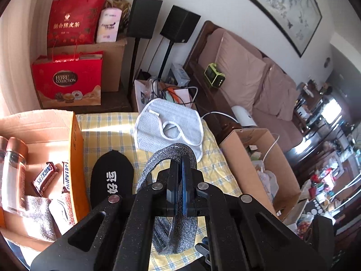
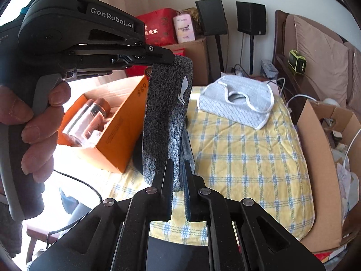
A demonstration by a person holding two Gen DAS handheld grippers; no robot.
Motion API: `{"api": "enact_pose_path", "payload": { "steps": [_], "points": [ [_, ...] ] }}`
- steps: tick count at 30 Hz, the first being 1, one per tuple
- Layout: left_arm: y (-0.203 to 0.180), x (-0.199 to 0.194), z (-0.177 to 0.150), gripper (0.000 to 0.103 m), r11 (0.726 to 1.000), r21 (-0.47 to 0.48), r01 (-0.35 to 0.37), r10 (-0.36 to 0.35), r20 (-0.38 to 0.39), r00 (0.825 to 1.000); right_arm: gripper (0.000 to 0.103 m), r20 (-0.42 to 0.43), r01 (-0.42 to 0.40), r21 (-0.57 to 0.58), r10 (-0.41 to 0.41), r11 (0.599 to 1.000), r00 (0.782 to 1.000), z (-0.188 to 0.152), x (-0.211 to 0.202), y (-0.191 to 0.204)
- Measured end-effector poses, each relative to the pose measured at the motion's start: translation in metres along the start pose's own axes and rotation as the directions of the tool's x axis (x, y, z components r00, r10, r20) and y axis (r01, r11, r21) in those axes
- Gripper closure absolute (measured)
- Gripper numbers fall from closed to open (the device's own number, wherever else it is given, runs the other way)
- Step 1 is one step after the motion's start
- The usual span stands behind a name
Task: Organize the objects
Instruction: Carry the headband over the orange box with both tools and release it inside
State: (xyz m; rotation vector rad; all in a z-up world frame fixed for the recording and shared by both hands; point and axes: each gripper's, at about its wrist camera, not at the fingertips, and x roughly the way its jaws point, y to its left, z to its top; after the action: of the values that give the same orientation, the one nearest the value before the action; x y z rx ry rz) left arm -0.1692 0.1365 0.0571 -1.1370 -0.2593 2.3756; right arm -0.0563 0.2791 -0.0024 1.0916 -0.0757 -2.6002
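A grey knit sock with a white logo hangs in the air above the yellow checked cloth. My left gripper is shut on its upper end, and the fabric loops over the fingertips. In the right wrist view my right gripper is shut on the lower end of the same sock. The left gripper, held by a hand, pinches the top there. A black sock with white characters lies on the cloth by the orange box.
The orange box holds a jar, Snickers bars and another grey sock. A grey mesh bag lies at the cloth's far end. An open cardboard box stands along the right side. Red gift bags, speakers and a sofa lie beyond.
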Motion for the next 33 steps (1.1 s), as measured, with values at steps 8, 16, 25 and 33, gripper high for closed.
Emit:
{"api": "enact_pose_path", "payload": {
  "steps": [8, 16, 25, 33],
  "points": [
    [-0.013, -0.055, 0.032, 0.101, 0.997, 0.084, 0.000, -0.006, 0.071, 0.997, 0.054, 0.101, -0.034, -0.032, 0.037, 0.999, 0.994, 0.044, -0.028, 0.026],
    [-0.013, -0.084, 0.048, 0.101, 0.994, 0.112, 0.002, -0.014, 0.104, 0.994, 0.048, 0.117, -0.088, -0.029, 0.091, 0.996, 0.989, 0.070, -0.011, 0.041],
    [0.012, -0.094, 0.057, 0.101, 0.995, 0.089, 0.040, -0.048, 0.091, 0.995, 0.049, 0.127, -0.227, -0.031, 0.229, 0.973, 0.965, 0.091, 0.007, 0.050],
    [0.040, -0.108, 0.068, 0.101, 0.998, 0.061, 0.015, -0.023, 0.127, 0.992, 0.087, 0.078, -0.292, -0.080, 0.298, 0.953, 0.951, 0.109, 0.030, 0.077]
  ]
}}
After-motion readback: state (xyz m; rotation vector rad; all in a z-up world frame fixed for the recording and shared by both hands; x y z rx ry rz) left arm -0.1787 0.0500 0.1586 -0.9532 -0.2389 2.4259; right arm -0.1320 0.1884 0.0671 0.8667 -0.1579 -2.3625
